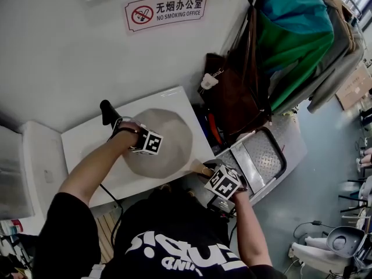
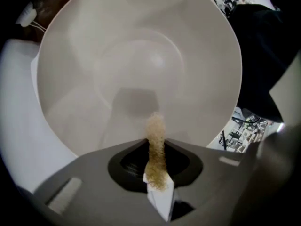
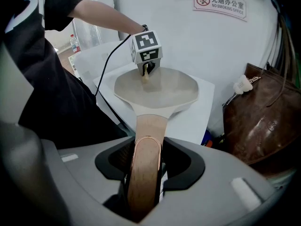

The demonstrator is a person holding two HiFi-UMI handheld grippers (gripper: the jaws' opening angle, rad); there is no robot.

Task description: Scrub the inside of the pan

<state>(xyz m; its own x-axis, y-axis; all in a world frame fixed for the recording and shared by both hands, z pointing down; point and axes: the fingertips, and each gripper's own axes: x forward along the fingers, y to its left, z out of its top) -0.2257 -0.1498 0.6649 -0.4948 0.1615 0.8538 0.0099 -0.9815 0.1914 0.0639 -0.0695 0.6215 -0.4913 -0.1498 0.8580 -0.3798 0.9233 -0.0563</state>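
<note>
A pale beige pan (image 1: 168,139) (image 2: 141,55) (image 3: 157,89) rests on a white table (image 1: 87,141). Its wooden handle (image 3: 146,168) (image 1: 200,168) runs back between the jaws of my right gripper (image 3: 143,182) (image 1: 224,182), which is shut on it. My left gripper (image 1: 148,142) (image 3: 146,72) hangs over the pan's inside, shut on a thin tan scrub sponge (image 2: 156,152) (image 3: 145,77). The sponge's tip points down at the pan's floor; in the left gripper view I cannot tell whether it touches.
A brown leather bag (image 3: 263,121) (image 1: 232,92) and hanging clothes (image 1: 296,39) stand right of the table. A folded metal step stool (image 1: 261,156) leans below the bag. A black bottle (image 1: 108,112) stands at the table's far left. A no-smoking sign (image 1: 165,10) is on the wall.
</note>
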